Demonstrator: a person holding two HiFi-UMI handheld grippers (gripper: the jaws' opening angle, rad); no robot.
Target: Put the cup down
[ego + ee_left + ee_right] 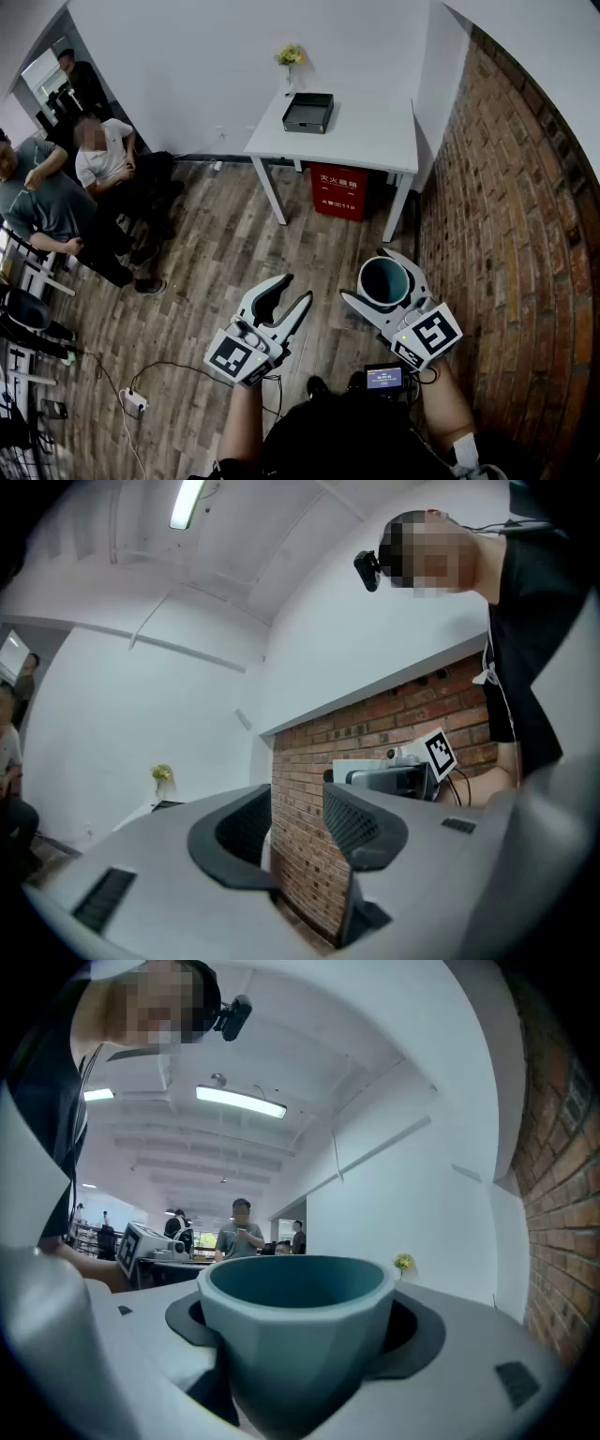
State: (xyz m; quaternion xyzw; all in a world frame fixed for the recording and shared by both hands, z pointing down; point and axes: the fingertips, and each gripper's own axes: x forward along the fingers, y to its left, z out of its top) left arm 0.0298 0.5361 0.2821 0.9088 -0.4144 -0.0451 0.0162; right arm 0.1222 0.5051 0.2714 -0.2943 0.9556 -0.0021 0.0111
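A teal cup (pixel 383 282) hangs upright above the wooden floor, with my right gripper (pixel 375 278) shut on it, one jaw on each side. In the right gripper view the cup (pixel 295 1335) fills the space between the two wide-set jaws, and its inside looks empty. My left gripper (pixel 292 291) is held to the cup's left, apart from it, open. In the left gripper view my left gripper (pixel 298 827) has nothing between its jaws, only the brick wall beyond.
A white table (pixel 375 131) stands ahead against the wall, with a black tray (pixel 308 112) and a small vase of flowers (pixel 291 56) on it and a red box (pixel 340 192) beneath. A brick wall (pixel 525 234) runs along the right. People (pixel 103 169) sit at the left. A power strip (pixel 134 401) lies on the floor.
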